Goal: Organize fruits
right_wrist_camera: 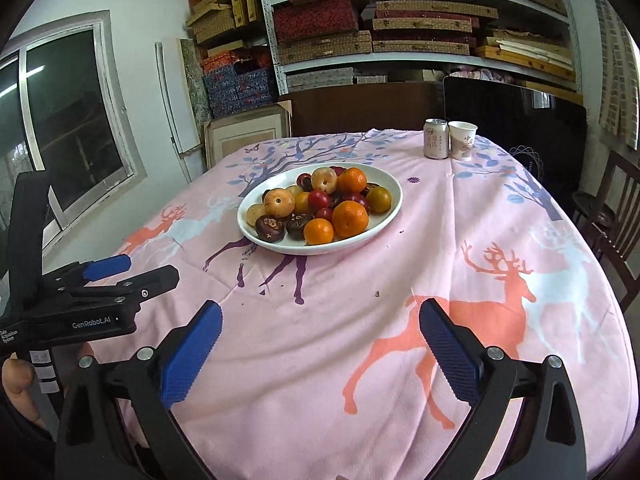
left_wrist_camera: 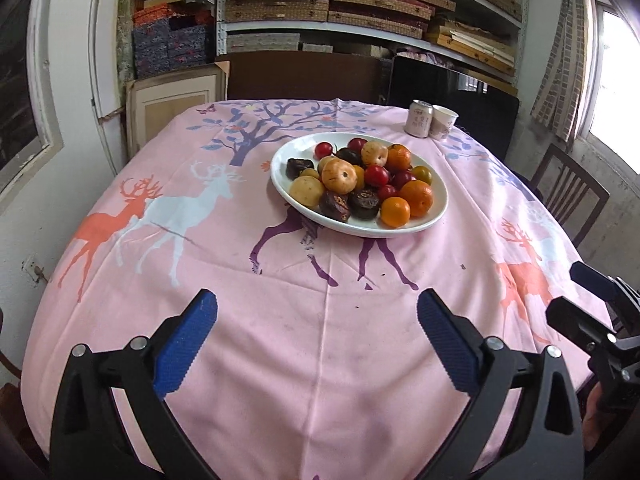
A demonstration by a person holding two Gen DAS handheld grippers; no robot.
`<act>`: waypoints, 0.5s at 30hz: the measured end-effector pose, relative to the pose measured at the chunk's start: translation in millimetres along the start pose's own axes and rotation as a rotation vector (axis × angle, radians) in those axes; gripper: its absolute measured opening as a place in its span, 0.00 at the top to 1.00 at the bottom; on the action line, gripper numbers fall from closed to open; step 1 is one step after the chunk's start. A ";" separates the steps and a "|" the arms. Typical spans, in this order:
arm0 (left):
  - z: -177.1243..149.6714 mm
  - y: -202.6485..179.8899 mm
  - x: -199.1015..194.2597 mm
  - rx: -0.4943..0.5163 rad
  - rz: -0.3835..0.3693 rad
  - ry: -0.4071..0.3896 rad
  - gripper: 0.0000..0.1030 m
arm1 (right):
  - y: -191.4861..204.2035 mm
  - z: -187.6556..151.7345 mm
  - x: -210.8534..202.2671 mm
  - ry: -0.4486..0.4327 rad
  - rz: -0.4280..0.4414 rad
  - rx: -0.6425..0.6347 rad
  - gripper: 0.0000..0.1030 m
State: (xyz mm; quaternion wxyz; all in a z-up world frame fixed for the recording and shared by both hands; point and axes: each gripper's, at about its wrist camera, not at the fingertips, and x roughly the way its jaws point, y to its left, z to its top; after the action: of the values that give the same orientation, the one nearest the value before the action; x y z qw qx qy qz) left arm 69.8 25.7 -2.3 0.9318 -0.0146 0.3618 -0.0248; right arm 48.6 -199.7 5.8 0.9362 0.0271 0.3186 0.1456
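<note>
Nearest the viewer, the left tongs (left_wrist_camera: 317, 334) and the right tongs (right_wrist_camera: 320, 338) stood spread wide above the near part of the table (right_wrist_camera: 304, 360), their blue pads (left_wrist_camera: 186, 346) far apart. Neither pair held or touched anything; only the pink deer-print cloth showed between the fingers.

Farther in, near the middle of the table, an oval white plate (left_wrist_camera: 442, 196) carried all the fruits (right_wrist_camera: 320, 208) in one mixed heap: oranges (right_wrist_camera: 350, 219), small red fruits (right_wrist_camera: 319, 199), tan round ones (right_wrist_camera: 279, 202) and dark wrinkled ones (right_wrist_camera: 270, 228) lay touching, with no kind grouped apart. No fruit lay on the cloth.

Beyond the plate, at the far right edge, a drink can (right_wrist_camera: 436, 138) and a paper cup (right_wrist_camera: 462, 140) stood side by side.

Judged from this, the scene fitted either fruits gathered onto the plate or a heap awaiting sorting by kind; the step in hand could not be settled. Any pick from the heap would call for narrowing the tongs over one fruit without nudging its neighbours.
</note>
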 end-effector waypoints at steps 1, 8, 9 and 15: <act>-3.1 -1.9 -5.4 0.001 0.008 -0.005 0.05 | -0.1 -2.3 -6.0 -0.006 -0.005 -0.002 0.03; -16.0 -17.3 -42.6 0.030 0.012 -0.047 0.05 | -1.4 -18.4 -47.5 -0.081 -0.113 -0.015 0.03; -18.6 -20.7 -48.4 0.038 0.017 -0.054 0.05 | -2.2 -19.3 -51.2 -0.086 -0.122 -0.016 0.03; -30.0 -39.4 -70.8 0.092 0.019 -0.076 0.05 | -4.1 -26.5 -70.7 -0.100 -0.139 -0.011 0.03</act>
State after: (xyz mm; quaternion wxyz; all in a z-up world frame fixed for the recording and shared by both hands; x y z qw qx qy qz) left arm -4.0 -10.0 25.0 0.9448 0.0305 0.3245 -0.0319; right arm -19.7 -225.2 25.8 0.9590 0.0069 0.2716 0.0802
